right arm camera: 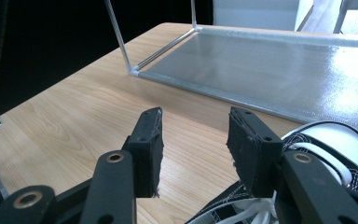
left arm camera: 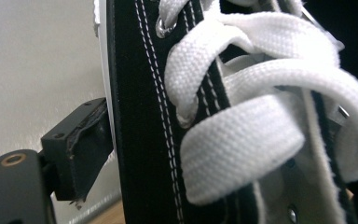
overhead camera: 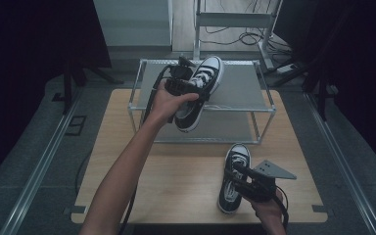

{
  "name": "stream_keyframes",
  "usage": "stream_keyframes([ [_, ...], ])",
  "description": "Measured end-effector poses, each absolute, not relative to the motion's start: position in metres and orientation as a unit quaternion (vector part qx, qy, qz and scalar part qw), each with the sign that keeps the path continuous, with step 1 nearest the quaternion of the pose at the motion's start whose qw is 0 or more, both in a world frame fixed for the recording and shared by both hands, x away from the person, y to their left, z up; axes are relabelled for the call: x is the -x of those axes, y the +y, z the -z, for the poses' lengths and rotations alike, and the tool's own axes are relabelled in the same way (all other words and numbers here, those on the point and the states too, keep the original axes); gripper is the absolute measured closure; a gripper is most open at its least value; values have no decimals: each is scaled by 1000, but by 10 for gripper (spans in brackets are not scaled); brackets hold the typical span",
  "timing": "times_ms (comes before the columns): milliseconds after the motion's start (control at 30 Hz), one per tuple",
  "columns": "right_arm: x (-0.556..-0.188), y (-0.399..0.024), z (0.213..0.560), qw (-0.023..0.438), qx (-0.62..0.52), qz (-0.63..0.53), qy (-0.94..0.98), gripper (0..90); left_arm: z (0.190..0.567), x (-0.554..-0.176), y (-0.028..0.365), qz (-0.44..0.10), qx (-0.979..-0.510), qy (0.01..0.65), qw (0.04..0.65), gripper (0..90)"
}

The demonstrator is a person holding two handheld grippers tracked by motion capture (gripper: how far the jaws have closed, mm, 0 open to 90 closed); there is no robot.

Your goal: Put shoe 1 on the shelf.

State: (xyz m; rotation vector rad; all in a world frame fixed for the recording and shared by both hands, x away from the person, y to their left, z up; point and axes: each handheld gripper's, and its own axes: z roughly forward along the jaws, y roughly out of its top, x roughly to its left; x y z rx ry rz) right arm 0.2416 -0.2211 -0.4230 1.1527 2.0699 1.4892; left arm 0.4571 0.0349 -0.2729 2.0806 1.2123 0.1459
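A black canvas sneaker point(overhead camera: 200, 93) with white laces and a white toe cap hangs tilted, toe away from me, over the top shelf of a metal shoe rack point(overhead camera: 245, 88). My left gripper point(overhead camera: 188, 83) is shut on its side wall. In the left gripper view one black pad point(left arm camera: 77, 154) presses the sneaker's point(left arm camera: 144, 116) black upper beside the eyelets. The matching sneaker point(overhead camera: 235, 161) lies on the wooden table point(overhead camera: 176, 171) at the front right. My right gripper point(overhead camera: 237, 176) hovers over its lace area, open. In the right gripper view nothing sits between the right gripper's point(right arm camera: 195, 140) jaws, and that sneaker point(right arm camera: 335, 144) is low at the right.
The two-tier rack stands at the far half of the table, and its lower shelf point(right arm camera: 270, 60) lies just beyond the right gripper. Bare wood spreads across the table's front left. Cables and a metal frame point(overhead camera: 235, 22) sit on the floor behind the rack.
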Motion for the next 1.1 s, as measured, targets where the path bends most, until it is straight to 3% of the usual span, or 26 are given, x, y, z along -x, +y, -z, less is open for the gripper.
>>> stream_keyframes([
  [1100, -241, -223, 423, 166, -406, -528, 728, 551, 275, -552, 16, -53, -743, 594, 304, 144],
])
